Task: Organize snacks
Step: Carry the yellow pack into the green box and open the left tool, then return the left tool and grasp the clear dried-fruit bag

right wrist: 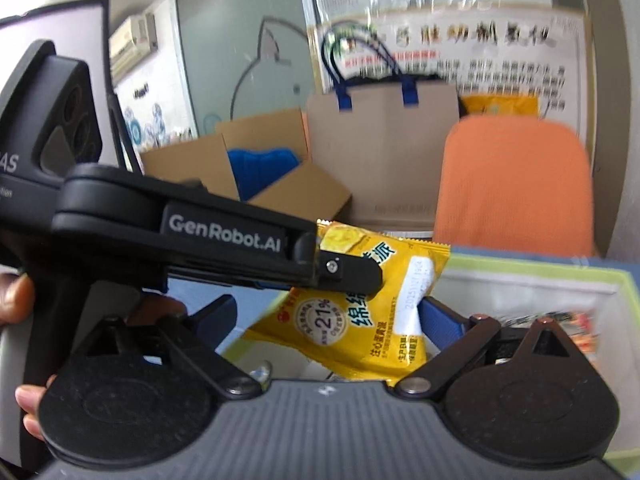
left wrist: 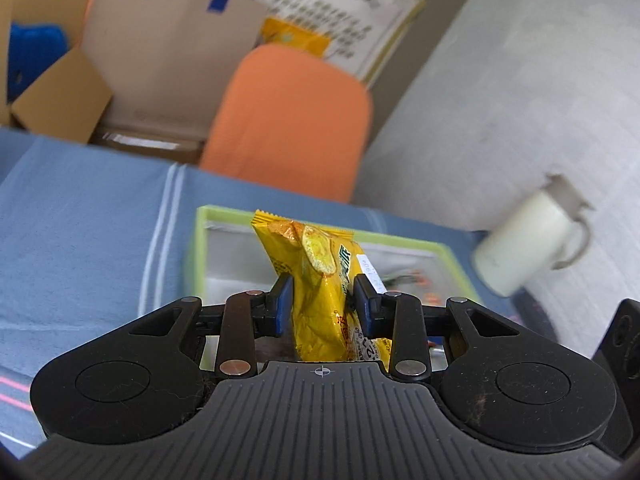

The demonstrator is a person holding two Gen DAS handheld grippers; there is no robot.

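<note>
1. Nearest the left wrist camera, the left tongs (left wrist: 323, 300) are clamped on a yellow snack packet (left wrist: 320, 280), the blue pads pressing its two sides about midway along its length.
2. The packet's long axis runs forward, away from the tongs, tilted slightly up, with its crimped far end hanging over the green-rimmed box (left wrist: 200, 240).
3. In the right wrist view, the right tongs (right wrist: 326, 316) stand apart, gripping nothing; the same packet (right wrist: 360, 312) hangs between and just above the spread fingers, with the left tool reaching in from the left.
4. The left hand is therefore the one carrying the snack; the right is near but only waiting.
5. The box (right wrist: 540, 268) lies directly below and ahead, on the blue cloth (left wrist: 80, 220) covering the bench, and holds other wrappers, too blurred to name.
6. My judgement: the coming move is a short lowering into the box, then release.
7. Farther off stand a white jug (left wrist: 528, 244), an orange chair (left wrist: 292, 120) and cardboard boxes (left wrist: 60, 96).
</note>
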